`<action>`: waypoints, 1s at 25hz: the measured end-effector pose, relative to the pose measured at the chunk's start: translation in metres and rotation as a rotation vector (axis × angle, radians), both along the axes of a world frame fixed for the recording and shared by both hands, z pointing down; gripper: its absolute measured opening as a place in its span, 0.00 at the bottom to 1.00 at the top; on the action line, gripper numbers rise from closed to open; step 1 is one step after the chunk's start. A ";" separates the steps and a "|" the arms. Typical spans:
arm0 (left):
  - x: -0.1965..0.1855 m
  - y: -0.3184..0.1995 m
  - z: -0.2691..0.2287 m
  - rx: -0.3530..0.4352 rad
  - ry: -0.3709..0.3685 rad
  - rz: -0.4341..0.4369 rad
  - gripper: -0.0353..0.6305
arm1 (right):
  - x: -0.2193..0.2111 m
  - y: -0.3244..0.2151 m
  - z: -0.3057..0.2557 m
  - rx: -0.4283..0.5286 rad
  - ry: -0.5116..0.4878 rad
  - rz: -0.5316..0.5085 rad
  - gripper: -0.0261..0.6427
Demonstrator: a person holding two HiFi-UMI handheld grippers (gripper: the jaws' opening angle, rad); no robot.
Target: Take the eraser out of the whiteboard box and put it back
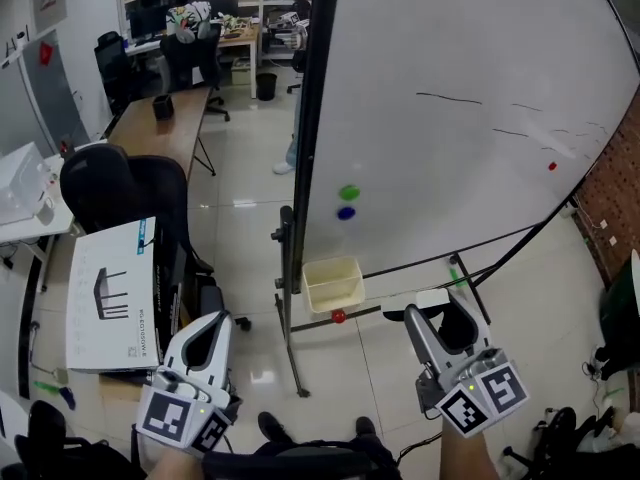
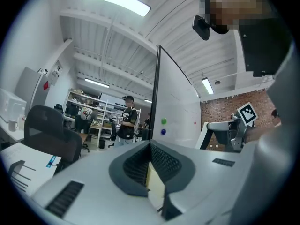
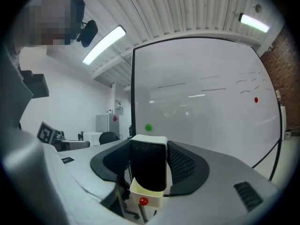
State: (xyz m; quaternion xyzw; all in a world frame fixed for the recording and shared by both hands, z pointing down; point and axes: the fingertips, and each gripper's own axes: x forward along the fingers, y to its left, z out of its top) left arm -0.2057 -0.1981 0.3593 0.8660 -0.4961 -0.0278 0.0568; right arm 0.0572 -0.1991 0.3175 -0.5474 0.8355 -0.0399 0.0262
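The whiteboard (image 1: 450, 118) is white, smooth and shiny, and its frame (image 1: 312, 118) looks like black metal. Under the whiteboard, the box (image 1: 345, 298) is pale plastic with a dull shine. In front of the whiteboard, the eraser (image 3: 149, 168) has a dark fuzzy face and a hard white back. The right gripper (image 1: 441, 320) and the left gripper (image 1: 220, 320) are matt grey plastic with black ribbed pads (image 3: 185, 165). Left of the whiteboard, the floor (image 1: 240, 178) is glossy tile. Right of the whiteboard is a rough red brick wall (image 1: 610, 203).
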 end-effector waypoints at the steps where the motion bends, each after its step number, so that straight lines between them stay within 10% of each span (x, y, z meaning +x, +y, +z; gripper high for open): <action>1: 0.009 0.005 -0.004 0.010 -0.005 -0.002 0.09 | 0.011 0.009 -0.005 0.008 0.002 -0.003 0.44; 15: 0.148 0.114 -0.018 -0.016 -0.075 -0.206 0.08 | 0.159 0.087 -0.021 0.044 -0.026 -0.198 0.44; 25: 0.122 0.183 -0.046 0.046 -0.107 -0.165 0.08 | 0.133 0.151 -0.046 0.081 -0.048 -0.179 0.44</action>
